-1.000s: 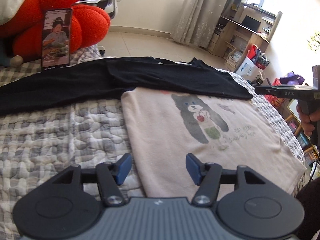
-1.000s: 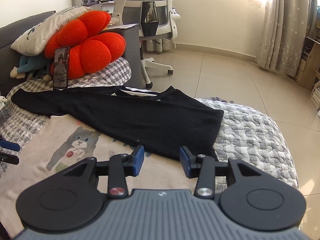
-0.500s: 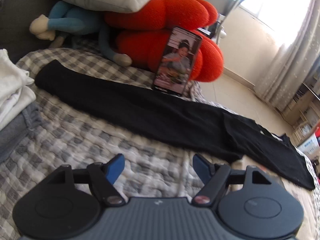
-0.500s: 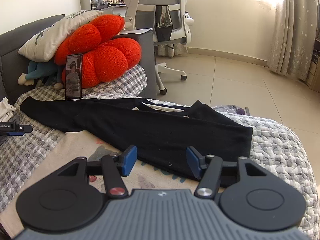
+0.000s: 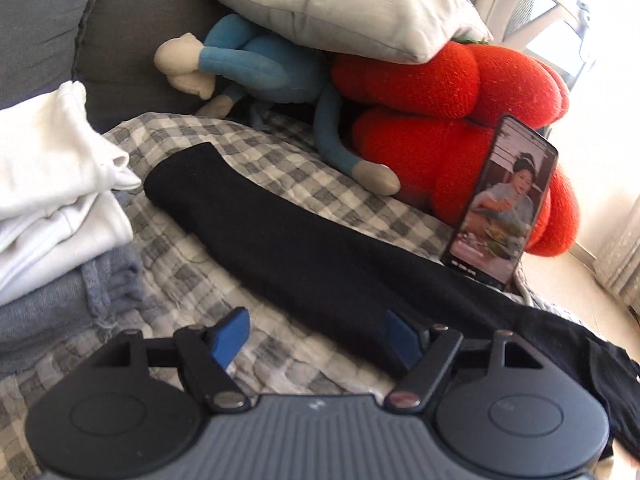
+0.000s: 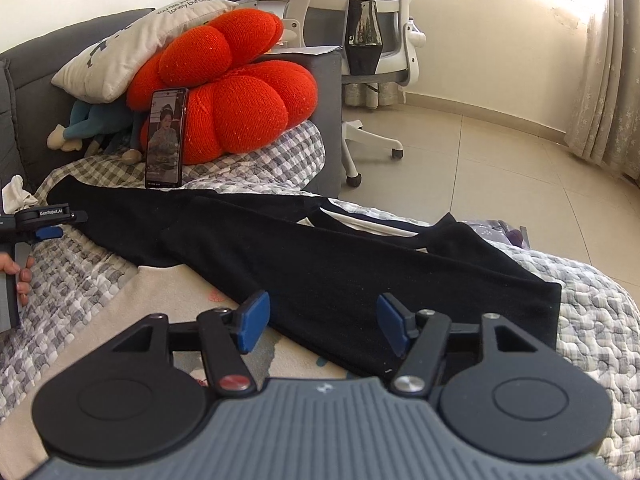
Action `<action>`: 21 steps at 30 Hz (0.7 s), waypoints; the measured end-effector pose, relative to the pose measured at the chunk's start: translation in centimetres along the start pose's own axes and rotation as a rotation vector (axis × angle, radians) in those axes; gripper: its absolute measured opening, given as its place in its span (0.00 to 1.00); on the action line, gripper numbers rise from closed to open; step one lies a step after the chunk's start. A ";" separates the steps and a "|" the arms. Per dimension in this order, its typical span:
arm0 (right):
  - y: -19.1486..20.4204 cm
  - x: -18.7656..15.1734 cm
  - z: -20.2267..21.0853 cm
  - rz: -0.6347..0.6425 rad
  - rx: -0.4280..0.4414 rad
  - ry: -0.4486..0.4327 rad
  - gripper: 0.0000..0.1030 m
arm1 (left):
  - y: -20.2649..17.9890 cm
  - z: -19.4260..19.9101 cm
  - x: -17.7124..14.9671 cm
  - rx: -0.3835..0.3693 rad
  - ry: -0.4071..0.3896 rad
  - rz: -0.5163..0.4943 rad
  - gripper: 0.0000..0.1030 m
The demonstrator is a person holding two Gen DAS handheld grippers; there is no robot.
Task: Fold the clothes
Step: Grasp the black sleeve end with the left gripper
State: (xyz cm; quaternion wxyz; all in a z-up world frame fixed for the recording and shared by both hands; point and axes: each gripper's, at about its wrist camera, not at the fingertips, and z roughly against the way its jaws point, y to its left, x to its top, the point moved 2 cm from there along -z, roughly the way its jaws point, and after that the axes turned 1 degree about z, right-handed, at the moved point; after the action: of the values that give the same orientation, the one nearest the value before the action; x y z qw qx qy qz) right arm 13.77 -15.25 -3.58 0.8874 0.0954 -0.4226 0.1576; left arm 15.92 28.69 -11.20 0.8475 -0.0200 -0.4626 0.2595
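Left gripper (image 5: 316, 338): blue pads wide apart, nothing between them, held above the checked quilt (image 5: 248, 176) at the near edge of the black garment (image 5: 280, 240). Whether the right pad touches the black cloth, impossible to tell; dark on dark there. Right gripper (image 6: 320, 322): also spread wide and empty, over the lower hem part of the black garment (image 6: 360, 280), with the left pad above the cream shirt (image 6: 168, 304). Contact with the fabric not clear either.

Black garment stretched long across the bed, one end near the folded white and blue pile (image 5: 52, 200), the other end cut off at the right border of the left view. Cream shirt mostly hidden under the black one and behind the gripper body; only part of its print visible. Left edge of the right view: the other gripper (image 6: 44, 220) and some fingers (image 6: 20, 276) of a hand, the rest out of frame.

Behind the garment: a phone (image 5: 500, 204) standing upright against a red knitted cushion (image 6: 232, 96), a blue plush toy (image 5: 256, 68) partly buried under a grey pillow (image 5: 340, 4). Further away: tiled floor (image 6: 480, 168), a white office chair (image 6: 368, 20), curtains (image 6: 608, 72), bright window light.
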 end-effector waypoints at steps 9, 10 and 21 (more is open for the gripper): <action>-0.7 -0.3 -2.4 -0.016 0.031 0.006 0.62 | 1.0 -1.7 1.3 0.061 -0.096 0.163 0.64; -0.7 -0.3 -2.7 -0.021 0.036 0.009 0.62 | 1.1 -1.8 1.4 0.073 -0.104 0.182 0.60; -0.7 -0.7 -3.1 -0.036 0.072 0.008 0.62 | 2.4 -2.3 1.7 0.135 -0.174 0.366 0.06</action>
State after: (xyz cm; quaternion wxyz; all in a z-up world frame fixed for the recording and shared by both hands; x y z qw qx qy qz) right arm 15.83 -15.11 -6.06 0.8878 0.1342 -0.4113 0.1569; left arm 17.49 32.03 -11.92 0.7427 -0.0243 -0.5041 0.4402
